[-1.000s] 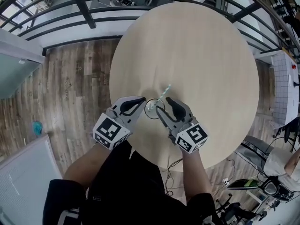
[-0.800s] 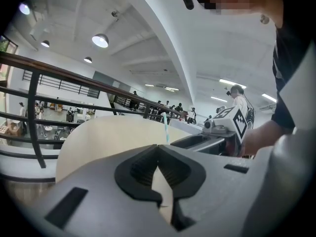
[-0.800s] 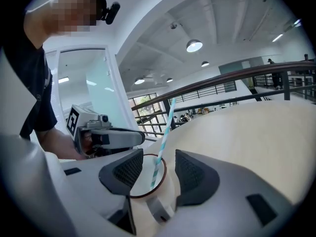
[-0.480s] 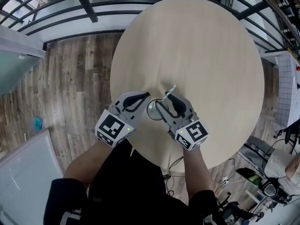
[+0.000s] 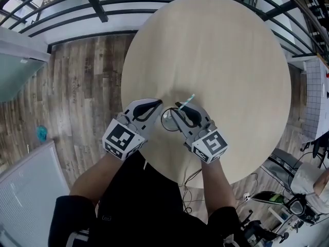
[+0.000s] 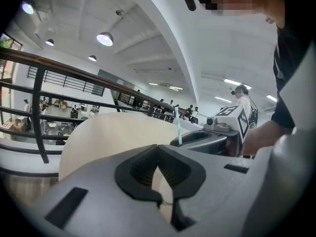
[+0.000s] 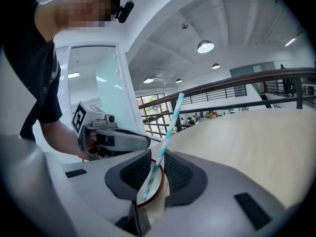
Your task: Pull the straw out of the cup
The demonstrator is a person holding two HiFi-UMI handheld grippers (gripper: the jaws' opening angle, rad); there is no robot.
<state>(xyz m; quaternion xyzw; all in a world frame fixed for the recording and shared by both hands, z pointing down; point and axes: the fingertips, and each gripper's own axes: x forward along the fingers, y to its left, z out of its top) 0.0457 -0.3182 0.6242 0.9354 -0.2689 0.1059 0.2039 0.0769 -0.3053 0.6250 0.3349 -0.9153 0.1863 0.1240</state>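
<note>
A small clear cup (image 5: 168, 119) stands near the front of the round table (image 5: 221, 50). A blue-and-white striped straw (image 5: 188, 101) leans out of it to the upper right. My right gripper (image 5: 175, 110) reaches over the cup. Its jaws have just been closing, and the straw (image 7: 168, 132) runs up between the pads above the cup's rim (image 7: 159, 184); a little gap still shows beside it. My left gripper (image 5: 159, 105) sits against the cup's left side with its fingertips together (image 6: 158, 147). Whether it pinches the cup wall is hidden.
A dark metal railing (image 5: 92, 4) curves round the table's far side. Wooden floor (image 5: 82, 86) lies to the left. Cables (image 5: 187, 189) hang under the table's near edge. The person's arms and dark shirt fill the lower part of the head view.
The right gripper has edged in over the cup and its jaws have narrowed round the straw. The left gripper has stayed beside the cup.
</note>
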